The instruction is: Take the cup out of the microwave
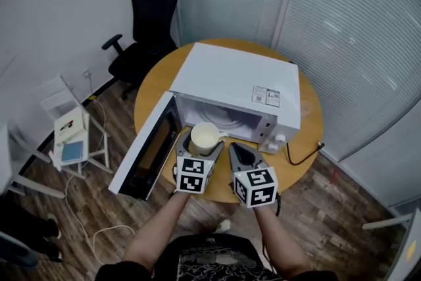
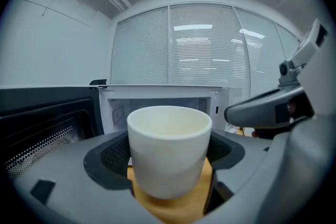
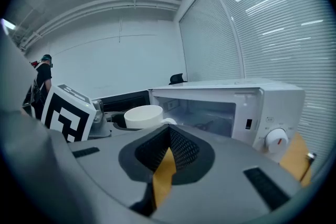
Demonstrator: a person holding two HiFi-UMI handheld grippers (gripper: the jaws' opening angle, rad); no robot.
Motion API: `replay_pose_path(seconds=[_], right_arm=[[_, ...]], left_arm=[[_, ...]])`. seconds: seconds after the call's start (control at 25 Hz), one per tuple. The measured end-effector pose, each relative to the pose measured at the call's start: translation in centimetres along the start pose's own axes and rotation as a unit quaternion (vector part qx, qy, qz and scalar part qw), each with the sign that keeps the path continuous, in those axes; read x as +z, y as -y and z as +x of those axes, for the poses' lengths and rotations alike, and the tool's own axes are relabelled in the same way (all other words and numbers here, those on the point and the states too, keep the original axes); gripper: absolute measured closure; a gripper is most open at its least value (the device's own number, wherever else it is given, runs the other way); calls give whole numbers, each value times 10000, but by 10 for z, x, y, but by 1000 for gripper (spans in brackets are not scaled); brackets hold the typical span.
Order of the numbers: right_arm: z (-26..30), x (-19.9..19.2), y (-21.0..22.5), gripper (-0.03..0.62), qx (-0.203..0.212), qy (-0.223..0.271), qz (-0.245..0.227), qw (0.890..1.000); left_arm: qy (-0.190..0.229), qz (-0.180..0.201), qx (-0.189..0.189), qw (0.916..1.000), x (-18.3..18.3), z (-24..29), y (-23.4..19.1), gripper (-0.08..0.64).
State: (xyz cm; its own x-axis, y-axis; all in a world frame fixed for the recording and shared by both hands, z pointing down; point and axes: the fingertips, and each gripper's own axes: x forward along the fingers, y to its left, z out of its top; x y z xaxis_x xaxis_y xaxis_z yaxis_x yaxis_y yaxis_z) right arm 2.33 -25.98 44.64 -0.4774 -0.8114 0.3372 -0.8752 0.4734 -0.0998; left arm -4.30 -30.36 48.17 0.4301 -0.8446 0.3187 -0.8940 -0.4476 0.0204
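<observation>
Closest to us, our left gripper (image 1: 202, 145) pinches the white cup (image 2: 169, 149) by its sides just outside the open microwave (image 1: 230, 79), our right gripper (image 1: 238, 151) pressed together and empty, so we judge removal nearly done, needing next a level set-down on the round table (image 1: 156, 85).

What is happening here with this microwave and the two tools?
A person holds a gripper in each hand. The left gripper is closed on a white cup, just in front of the microwave, whose door stands open. The right gripper is beside it, shut and empty, above the round wooden table.
</observation>
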Motion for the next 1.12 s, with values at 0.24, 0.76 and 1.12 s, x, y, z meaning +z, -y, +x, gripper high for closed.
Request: replay_pose_path(seconds=[0.24, 0.76, 1.12], right_arm=[[-15, 4, -17, 577, -293, 132, 99, 9994], [-56, -1, -63, 577, -795, 318, 201, 9961], [-77, -13, -91, 578, -955, 365, 159, 9946]], left_arm=[[57, 0, -205, 9998, 9, -27, 3, 129], [209, 118, -603, 9979, 9, -90, 14, 129], [232, 99, -738, 9970, -3, -120, 17, 129]])
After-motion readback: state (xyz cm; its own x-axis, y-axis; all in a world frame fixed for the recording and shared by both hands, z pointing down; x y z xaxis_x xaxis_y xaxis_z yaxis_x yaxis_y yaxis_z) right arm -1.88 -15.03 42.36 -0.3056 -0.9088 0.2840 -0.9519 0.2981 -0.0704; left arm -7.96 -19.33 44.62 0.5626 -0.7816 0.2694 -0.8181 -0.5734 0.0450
